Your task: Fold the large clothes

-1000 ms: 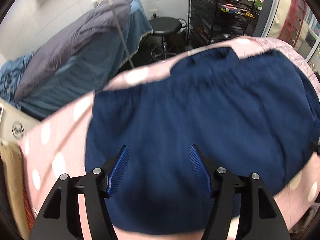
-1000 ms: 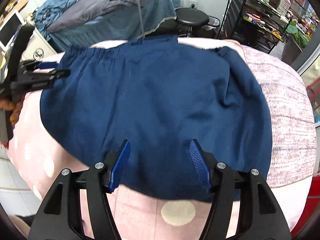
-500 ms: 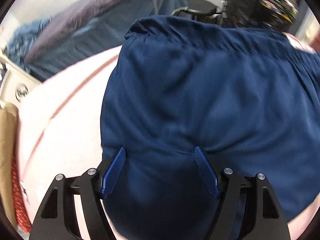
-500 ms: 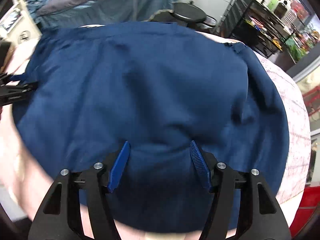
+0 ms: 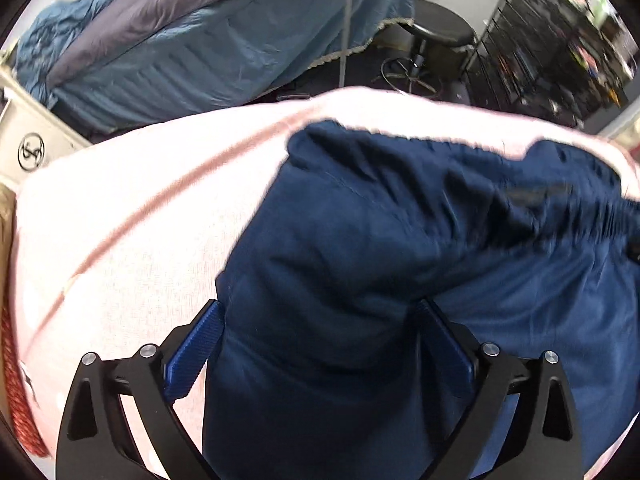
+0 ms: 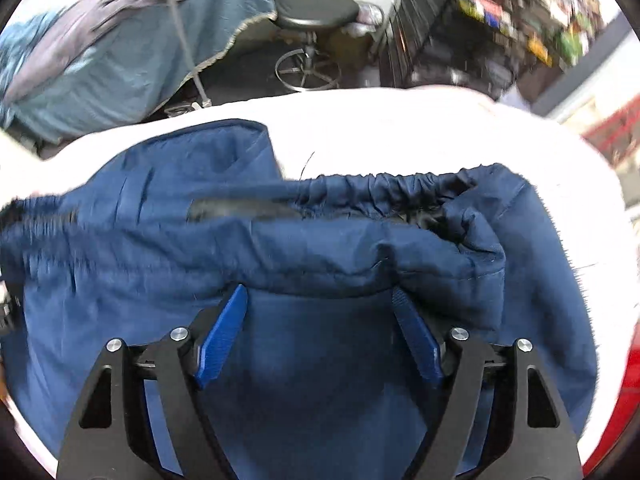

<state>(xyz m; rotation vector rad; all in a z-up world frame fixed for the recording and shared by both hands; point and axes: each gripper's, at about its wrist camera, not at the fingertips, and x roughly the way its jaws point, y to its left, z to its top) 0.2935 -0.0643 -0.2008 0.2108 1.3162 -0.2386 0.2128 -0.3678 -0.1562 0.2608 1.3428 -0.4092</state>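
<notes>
1 navy garment (image 5: pixel 360 264), 1 pink sheet (image 5: pixel 132 216), 1 black stool (image 6: pixel 316 12), 2 claws.

The left tool (image 5: pixel 320 340) has two black, angular fingers with triangular cut-outs, silver round screws at the joints, and ribbed blue pads (image 5: pixel 192 352) at 12 o'clock on each. The right tool (image 6: pixel 320 328) is alike: black arms, silver screws, blue ridged pads (image 6: pixel 222 336).

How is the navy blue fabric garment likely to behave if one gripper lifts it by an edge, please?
The navy blue fabric garment is probably floppy: it bunches into soft folds. Its gathered elastic waistband looks stretchy. It seems light, draping thinly over the pink cover.
</notes>
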